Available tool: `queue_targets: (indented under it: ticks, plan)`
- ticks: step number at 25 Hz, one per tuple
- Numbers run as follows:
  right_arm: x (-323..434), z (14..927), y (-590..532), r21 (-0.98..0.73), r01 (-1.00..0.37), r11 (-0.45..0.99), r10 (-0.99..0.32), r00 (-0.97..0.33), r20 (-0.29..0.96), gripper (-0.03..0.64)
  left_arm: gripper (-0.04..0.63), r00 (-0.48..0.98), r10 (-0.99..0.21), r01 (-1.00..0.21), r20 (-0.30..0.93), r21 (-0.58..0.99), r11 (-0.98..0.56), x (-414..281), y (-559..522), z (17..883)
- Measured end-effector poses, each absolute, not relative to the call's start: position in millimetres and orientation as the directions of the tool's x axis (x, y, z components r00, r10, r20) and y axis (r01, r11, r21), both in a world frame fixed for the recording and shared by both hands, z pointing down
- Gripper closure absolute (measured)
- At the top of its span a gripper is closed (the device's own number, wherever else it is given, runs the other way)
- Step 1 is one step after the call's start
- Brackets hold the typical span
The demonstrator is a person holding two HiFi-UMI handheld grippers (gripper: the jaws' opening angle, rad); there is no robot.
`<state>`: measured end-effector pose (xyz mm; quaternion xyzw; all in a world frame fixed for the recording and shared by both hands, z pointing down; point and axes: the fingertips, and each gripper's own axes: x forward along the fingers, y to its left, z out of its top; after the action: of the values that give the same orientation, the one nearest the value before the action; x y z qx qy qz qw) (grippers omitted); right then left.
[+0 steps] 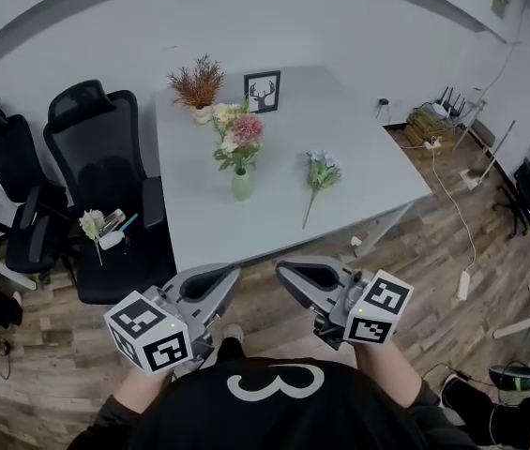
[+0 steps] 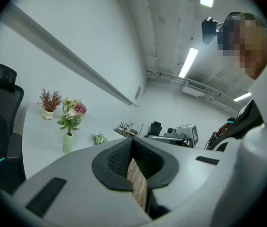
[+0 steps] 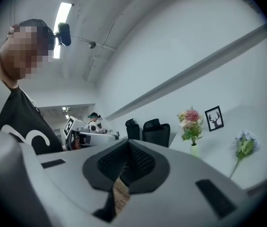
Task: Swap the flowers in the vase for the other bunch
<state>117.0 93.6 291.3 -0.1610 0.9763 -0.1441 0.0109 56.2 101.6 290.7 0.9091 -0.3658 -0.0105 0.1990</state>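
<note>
Far left: two black padded office chairs (image 1: 96,148), with a pale flower head (image 1: 91,223) lying on one seat. Next, on the smooth pale grey table (image 1: 368,157), a small white pot (image 1: 203,114) holding a spiky rust-brown dried bunch (image 1: 197,81). Nearer the body, well short of the table edge, the left gripper (image 1: 222,279), clenched, textured black pads pressed together, empty. Centre of the table: a slim pale green vase (image 1: 241,186), upright, holding the pink-and-cream bouquet (image 1: 238,134) with green leaves. Just behind, a black-framed deer-head print (image 1: 263,90), standing. Then the right gripper (image 1: 293,272), likewise clenched on nothing. Further right, the other bunch (image 1: 321,170), pale blue blooms on a long thin stem, lying flat on the table, apart from the vase.
</note>
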Motion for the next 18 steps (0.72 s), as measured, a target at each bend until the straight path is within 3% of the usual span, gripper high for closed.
queue_targets:
  ticks: [18]
  plan:
    - [134, 299, 146, -0.242, -0.309, 0.920, -0.300, -0.951, 0.074, 0.611, 0.586, 0.725, -0.674, -0.682, 0.141, 0.282, -0.675, 80, 157, 291]
